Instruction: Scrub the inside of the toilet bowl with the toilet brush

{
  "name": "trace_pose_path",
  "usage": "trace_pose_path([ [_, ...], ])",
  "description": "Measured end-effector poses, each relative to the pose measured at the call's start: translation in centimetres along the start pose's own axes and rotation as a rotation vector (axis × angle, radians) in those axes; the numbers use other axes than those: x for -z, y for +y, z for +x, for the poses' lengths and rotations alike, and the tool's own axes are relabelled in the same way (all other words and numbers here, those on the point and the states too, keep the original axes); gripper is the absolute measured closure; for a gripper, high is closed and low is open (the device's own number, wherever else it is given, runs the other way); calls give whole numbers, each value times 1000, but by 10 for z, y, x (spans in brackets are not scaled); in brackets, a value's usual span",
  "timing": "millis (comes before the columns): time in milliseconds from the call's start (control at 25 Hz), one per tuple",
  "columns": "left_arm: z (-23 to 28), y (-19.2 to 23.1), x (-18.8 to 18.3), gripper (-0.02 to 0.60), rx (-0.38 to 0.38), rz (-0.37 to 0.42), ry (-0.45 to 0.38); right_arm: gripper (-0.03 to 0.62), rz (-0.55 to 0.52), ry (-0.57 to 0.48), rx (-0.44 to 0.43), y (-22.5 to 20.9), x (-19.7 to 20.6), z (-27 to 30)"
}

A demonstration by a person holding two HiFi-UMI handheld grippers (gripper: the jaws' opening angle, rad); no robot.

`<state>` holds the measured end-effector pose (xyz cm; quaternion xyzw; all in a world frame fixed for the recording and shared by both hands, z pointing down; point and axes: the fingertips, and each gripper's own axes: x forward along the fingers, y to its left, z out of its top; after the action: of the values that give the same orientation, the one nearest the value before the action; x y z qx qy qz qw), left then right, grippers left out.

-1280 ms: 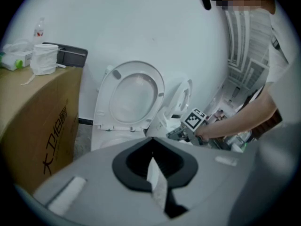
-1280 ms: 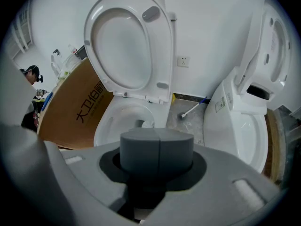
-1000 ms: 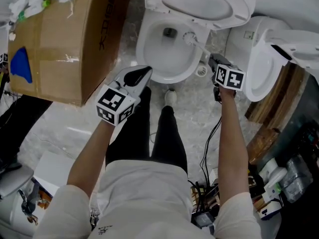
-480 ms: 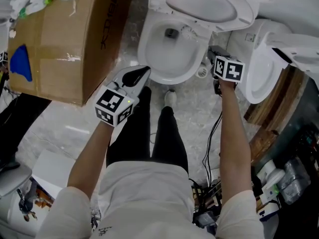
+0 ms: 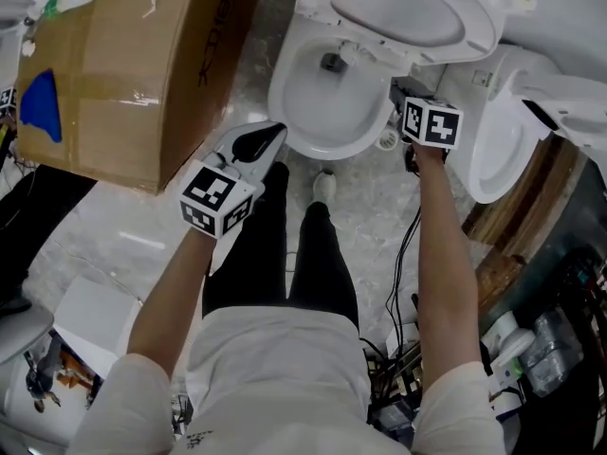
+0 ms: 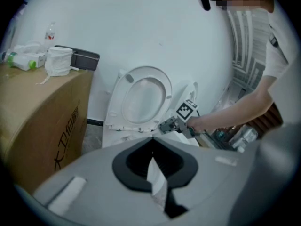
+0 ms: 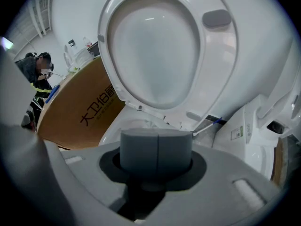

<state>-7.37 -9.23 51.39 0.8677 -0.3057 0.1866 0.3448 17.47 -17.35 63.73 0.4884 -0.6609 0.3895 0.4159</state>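
**Right jaws grip the brush at the bowl's right rim; left jaws rest closed at its front.**

The right gripper (image 7: 157,147) has its pads pressed flat together. I judge they are closed on the handle of the brush (image 5: 356,53), though the pads themselves hide the handle. The handle's long axis runs from the right rim of the bowl (image 5: 313,112) inward to the back wall. The head sits beside the drain, under the raised seat (image 5: 398,8). That puts the head ahead and left of the right jaws, so scrubbing likely means sweeping it down and round the wall. The left gripper (image 6: 151,142) has its tips meeting on nothing, just off the bowl's front-left rim and farther from the brush. A box (image 5: 142,64) stands left of the bowl.
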Motion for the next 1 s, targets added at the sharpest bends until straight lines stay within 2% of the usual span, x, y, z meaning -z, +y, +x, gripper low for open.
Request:
trace_pose_path([
  [480, -6, 3, 7, 594, -19, -13, -9, 448, -32, -28, -59, 40, -13, 11],
  [1000, -16, 0, 9, 594, -30, -9, -23, 448, -40, -42, -112, 79, -6, 17],
])
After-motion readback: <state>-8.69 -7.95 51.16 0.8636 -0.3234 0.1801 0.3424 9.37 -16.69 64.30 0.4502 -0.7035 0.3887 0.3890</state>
